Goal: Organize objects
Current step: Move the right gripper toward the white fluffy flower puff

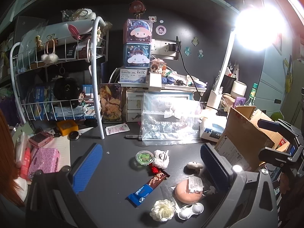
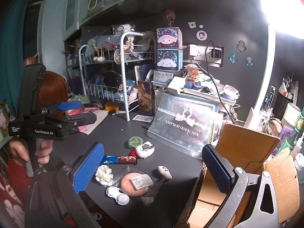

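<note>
Small items lie scattered on the dark desk: a green round tub, a white fluffy charm, a chocolate bar, a bagged peach puff, a white flower, a white lens case and a small pale plush. My left gripper hovers open over them, holding nothing. My right gripper is also open and empty above the puff and flower. An open cardboard box stands to the right. Each gripper shows in the other's view: the right gripper and the left gripper.
A white wire rack full of things stands at the back left, with stacked character boxes beside it. A clear zip bag leans mid-desk. A bright desk lamp glares at right. Pink items crowd the left edge. A hand grips the left handle.
</note>
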`<state>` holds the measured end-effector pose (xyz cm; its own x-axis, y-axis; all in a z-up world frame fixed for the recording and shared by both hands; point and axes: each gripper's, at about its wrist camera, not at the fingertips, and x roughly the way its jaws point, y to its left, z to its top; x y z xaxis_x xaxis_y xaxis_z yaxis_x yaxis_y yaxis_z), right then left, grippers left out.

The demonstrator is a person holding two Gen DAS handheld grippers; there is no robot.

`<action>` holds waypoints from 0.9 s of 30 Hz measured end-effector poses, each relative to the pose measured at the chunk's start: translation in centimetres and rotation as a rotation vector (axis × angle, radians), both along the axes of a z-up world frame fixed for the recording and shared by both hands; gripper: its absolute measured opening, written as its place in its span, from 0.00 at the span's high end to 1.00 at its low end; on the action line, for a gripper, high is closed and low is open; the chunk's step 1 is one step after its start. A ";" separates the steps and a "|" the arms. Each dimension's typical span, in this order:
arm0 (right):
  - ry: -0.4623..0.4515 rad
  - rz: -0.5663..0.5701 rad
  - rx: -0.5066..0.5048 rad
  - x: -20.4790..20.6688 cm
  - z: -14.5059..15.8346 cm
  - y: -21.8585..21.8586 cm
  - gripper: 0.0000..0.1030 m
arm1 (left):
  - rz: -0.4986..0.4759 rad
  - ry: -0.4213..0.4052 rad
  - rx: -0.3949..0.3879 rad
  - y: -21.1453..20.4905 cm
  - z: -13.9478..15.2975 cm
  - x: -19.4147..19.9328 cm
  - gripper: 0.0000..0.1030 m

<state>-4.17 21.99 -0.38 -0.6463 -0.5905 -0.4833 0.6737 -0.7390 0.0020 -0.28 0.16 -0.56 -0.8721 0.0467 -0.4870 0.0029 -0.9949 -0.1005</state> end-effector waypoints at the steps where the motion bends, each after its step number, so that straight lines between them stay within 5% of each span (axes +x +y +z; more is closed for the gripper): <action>1: 0.000 0.001 0.000 0.0 0.0 -0.1 0.00 | 0.001 -0.001 0.000 -0.1 0.0 -0.1 0.00; 27: 0.055 0.050 0.003 1.3 -0.3 -0.8 0.00 | 0.010 -0.010 -0.005 -0.8 -0.4 -0.6 0.00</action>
